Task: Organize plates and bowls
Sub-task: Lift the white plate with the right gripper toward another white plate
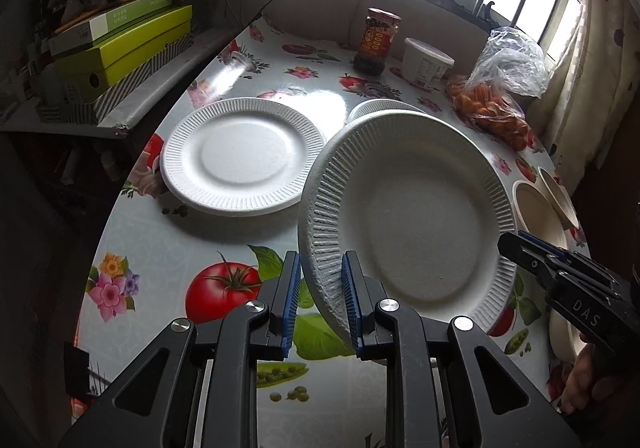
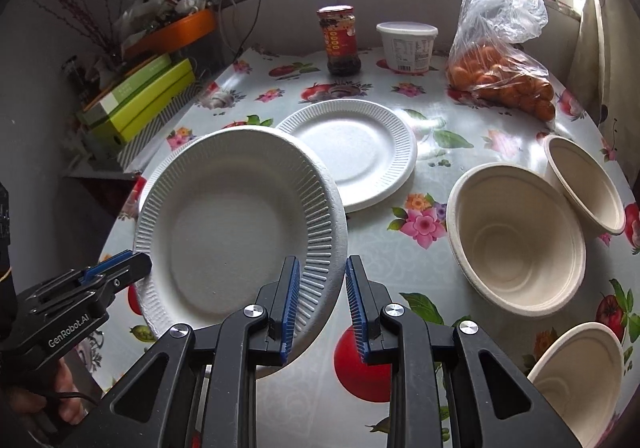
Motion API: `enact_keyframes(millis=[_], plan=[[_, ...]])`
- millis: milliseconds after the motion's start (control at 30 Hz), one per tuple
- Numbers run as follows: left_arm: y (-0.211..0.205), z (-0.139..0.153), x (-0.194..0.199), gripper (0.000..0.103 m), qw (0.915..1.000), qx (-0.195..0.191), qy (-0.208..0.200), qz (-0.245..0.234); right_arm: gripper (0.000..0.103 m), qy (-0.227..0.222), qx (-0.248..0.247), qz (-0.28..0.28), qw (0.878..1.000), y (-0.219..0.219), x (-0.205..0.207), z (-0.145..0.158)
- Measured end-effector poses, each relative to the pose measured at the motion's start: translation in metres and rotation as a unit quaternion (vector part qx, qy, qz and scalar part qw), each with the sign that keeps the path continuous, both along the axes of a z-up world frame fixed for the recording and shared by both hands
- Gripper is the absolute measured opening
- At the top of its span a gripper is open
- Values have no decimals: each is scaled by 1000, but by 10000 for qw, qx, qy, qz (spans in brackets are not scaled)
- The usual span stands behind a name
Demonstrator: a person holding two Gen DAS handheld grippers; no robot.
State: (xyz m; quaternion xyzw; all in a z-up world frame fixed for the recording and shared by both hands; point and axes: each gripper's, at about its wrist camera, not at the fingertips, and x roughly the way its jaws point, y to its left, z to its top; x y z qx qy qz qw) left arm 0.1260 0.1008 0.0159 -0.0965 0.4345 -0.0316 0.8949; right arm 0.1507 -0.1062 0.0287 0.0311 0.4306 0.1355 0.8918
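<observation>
Plates first: one white foam plate (image 1: 244, 155) lies flat on the flowered table (image 1: 160, 240) at left. Just right of it, the left gripper (image 1: 320, 288) pinches the near-left rim of a lifted, tilted foam plate (image 1: 416, 215); the right gripper (image 2: 322, 288) is nearly closed on its right rim. Farther right rest another plate (image 2: 356, 151) and three beige bowls (image 2: 516, 236).
</observation>
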Motion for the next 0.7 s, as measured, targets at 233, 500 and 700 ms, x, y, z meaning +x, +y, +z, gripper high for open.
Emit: enact_keyframes(millis=[233,500,700], plan=[[19,15,12,22,9998,60,-90,177,24,-57,34,186,9998,21,19,16],[41,28,29,22,9991,132,-152,361,24,-93,94,378,9992,46,45,32],[62,33,46,22,9980,231,-138,568,24,9,126,575,9983,69,72,33]])
